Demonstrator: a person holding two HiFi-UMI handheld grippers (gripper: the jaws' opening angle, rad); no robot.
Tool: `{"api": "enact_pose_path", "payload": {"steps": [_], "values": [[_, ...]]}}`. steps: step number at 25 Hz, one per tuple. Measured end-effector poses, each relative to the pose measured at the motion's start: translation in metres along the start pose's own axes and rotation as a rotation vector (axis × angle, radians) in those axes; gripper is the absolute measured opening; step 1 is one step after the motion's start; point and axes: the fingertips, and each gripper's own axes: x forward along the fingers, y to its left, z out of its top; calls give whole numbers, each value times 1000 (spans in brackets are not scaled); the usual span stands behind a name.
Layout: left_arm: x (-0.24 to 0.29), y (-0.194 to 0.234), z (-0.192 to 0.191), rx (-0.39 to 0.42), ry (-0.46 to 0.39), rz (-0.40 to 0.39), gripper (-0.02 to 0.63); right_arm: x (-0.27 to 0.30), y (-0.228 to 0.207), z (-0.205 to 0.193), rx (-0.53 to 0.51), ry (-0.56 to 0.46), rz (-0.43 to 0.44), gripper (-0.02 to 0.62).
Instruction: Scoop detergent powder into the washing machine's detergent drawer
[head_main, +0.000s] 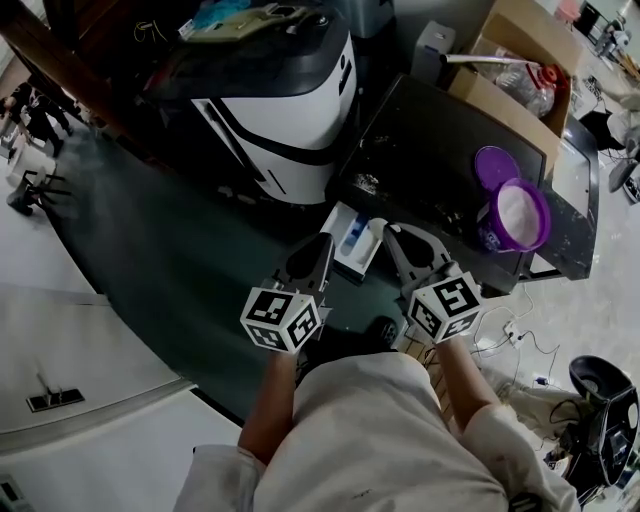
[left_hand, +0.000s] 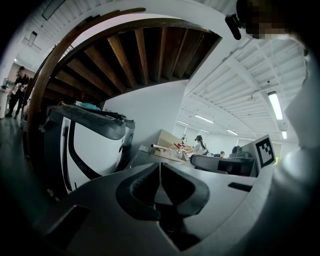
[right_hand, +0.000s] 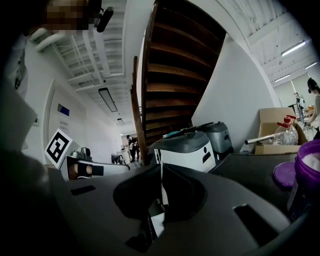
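Person's white shirt, foreground. Left gripper and right gripper: jaws together, empty. Drawer lies open between their tips, beside a white appliance. Powder tub and lid stand on the dark top; the right gripper view alone of the two gripper views shows the tub.

You have no word, brand or number here that can be read. The white marker cube on your left gripper and its twin cube on your right gripper bear only black square patterns, no letters. The small blue wall sign is too blurred to read.
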Motion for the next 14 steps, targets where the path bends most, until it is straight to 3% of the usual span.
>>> {"api": "enact_pose_path", "payload": {"steps": [14], "values": [[2, -1, -4, 0, 11, 2, 26, -1, -4, 0, 19, -7, -1, 14]]}}
